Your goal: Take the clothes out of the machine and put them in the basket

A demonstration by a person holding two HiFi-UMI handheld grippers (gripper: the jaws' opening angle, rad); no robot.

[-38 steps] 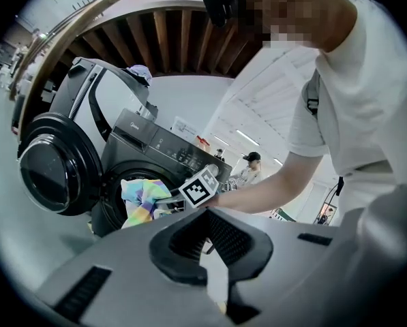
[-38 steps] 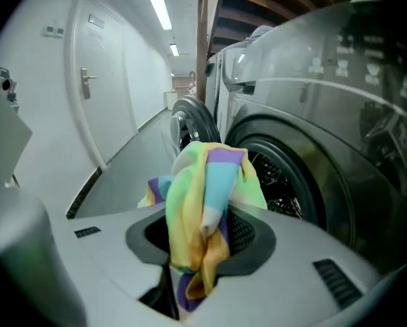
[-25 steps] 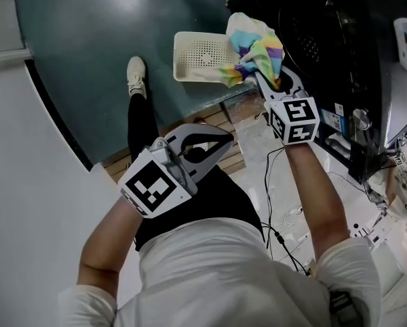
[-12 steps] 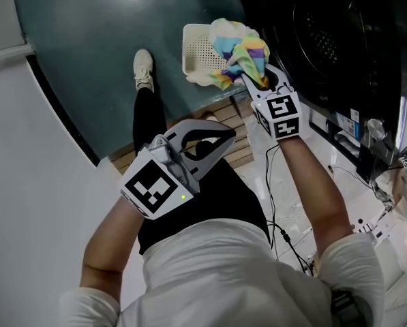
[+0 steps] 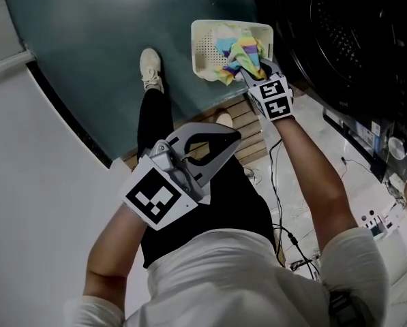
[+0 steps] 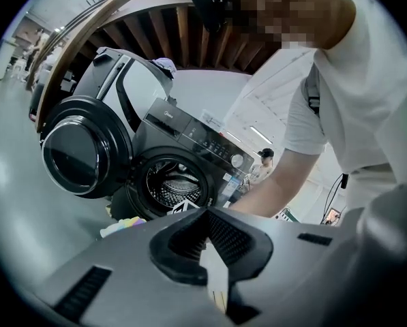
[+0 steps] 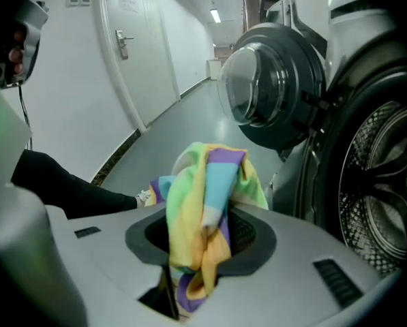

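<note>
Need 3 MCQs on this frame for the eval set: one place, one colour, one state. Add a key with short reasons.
1. Where is the striped cloth?
A) inside the drum
B) at the basket, held by the right gripper
C) draped on the door

2. What colour is the basket?
A) blue
B) cream
C) black

3. The machine door is:
A) open
B) shut
C) missing

Key: 1 B, the head view shows the cloth pinched in the jaws within the basket's outline. 2 B, its perforated wall is cream. 3 A, the door is swung aside, baring the drum.
</note>
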